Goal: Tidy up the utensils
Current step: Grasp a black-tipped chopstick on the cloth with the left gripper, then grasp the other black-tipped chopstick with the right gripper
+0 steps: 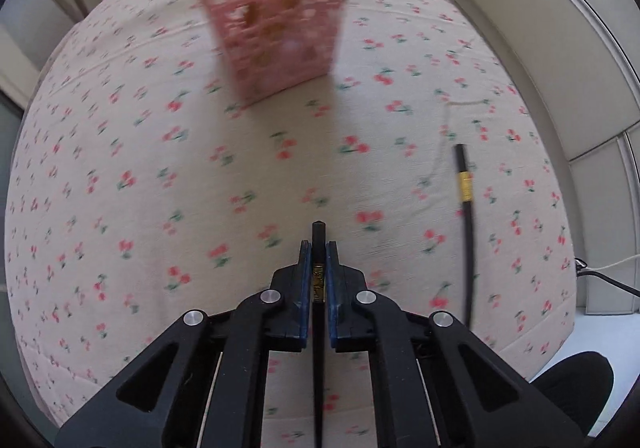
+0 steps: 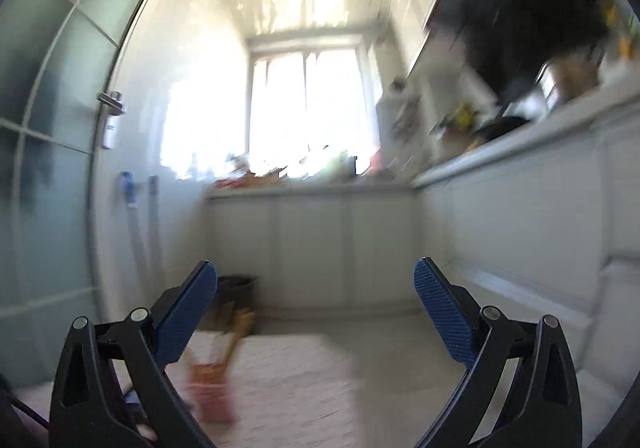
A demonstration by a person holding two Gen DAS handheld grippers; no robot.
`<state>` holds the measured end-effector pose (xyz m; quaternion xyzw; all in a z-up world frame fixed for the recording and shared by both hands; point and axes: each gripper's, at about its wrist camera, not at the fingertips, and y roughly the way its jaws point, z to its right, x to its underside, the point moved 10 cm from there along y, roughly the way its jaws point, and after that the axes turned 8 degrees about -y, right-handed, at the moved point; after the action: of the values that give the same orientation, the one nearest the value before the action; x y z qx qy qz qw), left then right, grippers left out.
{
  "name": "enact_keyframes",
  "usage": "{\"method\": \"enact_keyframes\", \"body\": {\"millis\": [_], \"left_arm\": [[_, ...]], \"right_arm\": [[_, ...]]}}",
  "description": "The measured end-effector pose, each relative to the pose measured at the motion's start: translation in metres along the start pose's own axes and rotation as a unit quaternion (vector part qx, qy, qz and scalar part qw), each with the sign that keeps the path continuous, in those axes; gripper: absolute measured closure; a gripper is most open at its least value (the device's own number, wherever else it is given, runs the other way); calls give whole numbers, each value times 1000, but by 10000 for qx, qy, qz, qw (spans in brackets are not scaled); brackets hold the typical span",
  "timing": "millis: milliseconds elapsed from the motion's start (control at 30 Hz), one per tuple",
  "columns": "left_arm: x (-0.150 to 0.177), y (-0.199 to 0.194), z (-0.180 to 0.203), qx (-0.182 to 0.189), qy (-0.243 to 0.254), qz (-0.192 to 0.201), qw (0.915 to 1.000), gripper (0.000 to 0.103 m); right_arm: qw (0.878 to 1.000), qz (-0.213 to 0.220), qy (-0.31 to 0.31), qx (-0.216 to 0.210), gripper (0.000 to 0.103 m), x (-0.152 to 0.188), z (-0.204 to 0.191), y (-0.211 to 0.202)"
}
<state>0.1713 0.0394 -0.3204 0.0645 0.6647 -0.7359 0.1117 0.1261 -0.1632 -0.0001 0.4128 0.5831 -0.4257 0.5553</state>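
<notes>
A slim black chopstick with a gold band [image 1: 319, 280] sits clamped between the blue pads of our left gripper [image 1: 319, 248], its long axis running straight along the fingers, its blunt end poking just past the fingertips toward the pink perforated plastic basket [image 1: 280, 27]. We hold it above the cherry-print tablecloth [image 1: 140, 167]. A second black chopstick with a gold band [image 1: 466, 215] lies flat on the cloth well off to the right, its length also running roughly toward and away from us. Our right gripper [image 2: 316, 312] stands wide apart, holding nothing, facing a blurred kitchen window [image 2: 308, 107].
</notes>
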Motion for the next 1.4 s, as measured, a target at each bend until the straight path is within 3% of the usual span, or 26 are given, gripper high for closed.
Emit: {"method": "enact_keyframes", "body": {"millis": [33,67,133,167,200,233,267,333,500,567,667,733,767,833,867,900,1133,1233,1300,1400], "left_arm": [[1,0,-10,-10,-76,-17,10000,97],[1,1,-19,-1,-149,-32,9999,97],[1,1,-34,15,-304,-63,9995,97],[1,1,-38,40,-354,-86,9993,97],[1,1,-42,67,-398,-112,9991,97],[0,2,-46,103,-436,-138,9989,97],[0,3,-49,136,-460,-154,9987,97],[-1,2,-56,192,-491,-176,9985,97],[-13,0,-56,252,-474,-201,9984,97],[-15,-1,-48,239,-481,-177,9984,97],[-21,2,-41,271,-539,-150,9981,97],[-21,-3,-47,271,-590,-110,9978,97],[-21,-5,-50,275,-621,-90,9977,97],[-21,-11,-56,298,-668,-49,9973,97],[-21,-13,-59,323,-693,-20,9971,97],[-21,-16,-61,336,-716,7,9969,97],[-19,-44,-74,559,-834,246,9946,97],[-16,-53,-82,603,-846,310,9941,97],[-17,-56,-85,568,-865,345,9940,97],[-19,-63,-85,573,-876,444,9935,97]], "right_arm": [[9905,-886,514,-917,7,27,-11,37],[9747,-1609,816,-1320,7,55,-19,63],[9356,-3193,861,-1240,7,138,-27,113],[9174,-3712,807,-1189,7,171,-30,127],[8904,-4381,754,-974,7,215,-30,140],[8721,-4772,698,-824,8,243,-30,146],[8557,-5097,599,-669,8,269,-29,152],[8374,-5434,413,-429,8,301,-29,156],[8191,-5728,110,-301,7,313,-38,166],[8087,-5871,-348,-127,7,318,-44,165],[8092,-5872,-177,54,7,318,-46,163],[8187,-5737,-93,213,9,317,-46,163],[8242,-5657,-89,248,16,316,-48,159],[8367,-5468,-79,298,44,308,-56,150],[8435,-5363,-36,281,79,304,-59,148],[8452,-5338,48,272,92,303,-60,147],[8520,-5135,1019,15,95,304,-62,135],[8548,-5073,1088,-106,95,299,-67,130],[8470,-5199,1098,-171,95,300,-70,124],[8589,-5087,596,-63,103,293,-72,122]]}}
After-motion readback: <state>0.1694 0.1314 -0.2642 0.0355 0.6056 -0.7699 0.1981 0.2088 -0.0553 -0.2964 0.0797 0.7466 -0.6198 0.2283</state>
